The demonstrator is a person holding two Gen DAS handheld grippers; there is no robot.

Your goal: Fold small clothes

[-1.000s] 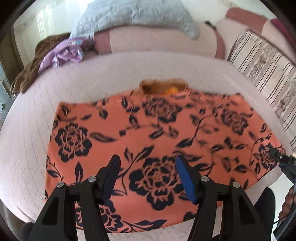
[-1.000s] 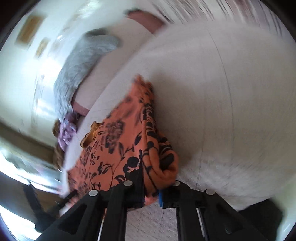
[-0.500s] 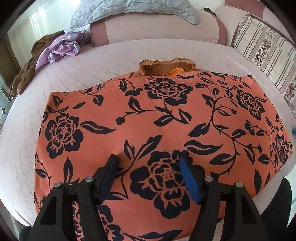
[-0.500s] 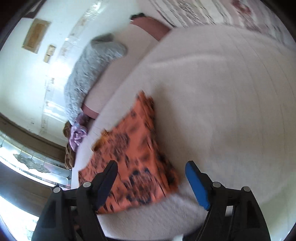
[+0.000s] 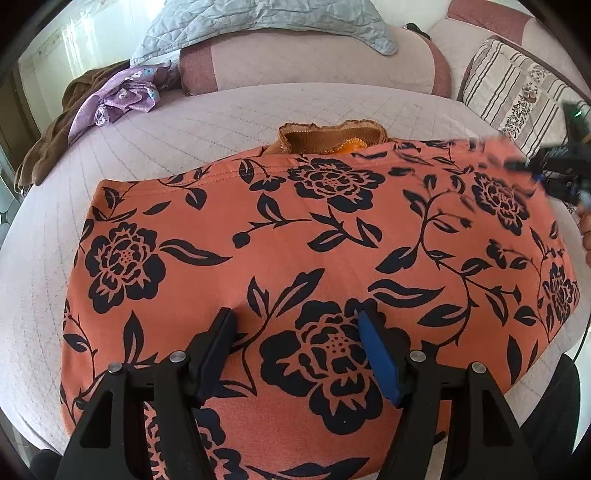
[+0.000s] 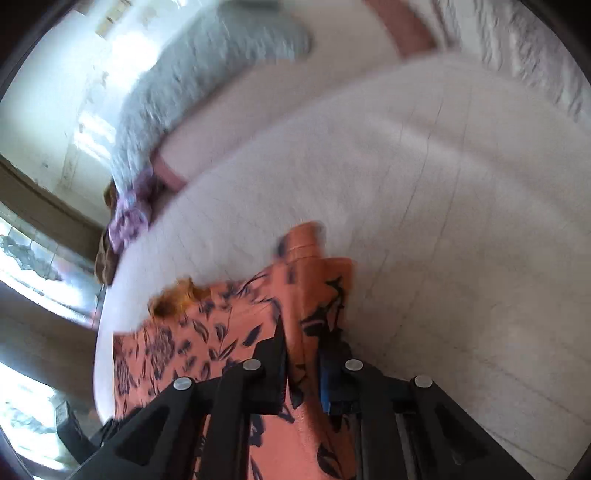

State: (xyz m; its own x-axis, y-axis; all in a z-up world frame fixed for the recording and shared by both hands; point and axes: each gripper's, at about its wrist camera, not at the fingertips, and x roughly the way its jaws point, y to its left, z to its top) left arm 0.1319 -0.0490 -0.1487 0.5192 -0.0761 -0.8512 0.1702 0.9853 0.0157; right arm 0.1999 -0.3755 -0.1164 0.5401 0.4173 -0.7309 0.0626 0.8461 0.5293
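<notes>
On the pale quilted bed [image 5: 229, 122], an orange garment [image 5: 295, 251] printed with dark flowers lies spread flat, filling most of the left wrist view. Left gripper [image 5: 295, 343]: fingers spread wide apart, holding nothing, tips low over a large flower near the cloth's near edge. Right gripper [image 6: 301, 365]: fingers clamped on a raised fold of the garment's right edge, which stands up between them; this view is motion-blurred. A brown knit piece [image 5: 328, 138] shows from under the garment's far edge. Farther back: a purple cloth [image 5: 122, 99] on a brown one [image 5: 48, 147] at the left, a grey quilt [image 5: 258, 18] over a pink bolster [image 5: 314, 62], and a striped cushion [image 5: 517, 92] at the right.
</notes>
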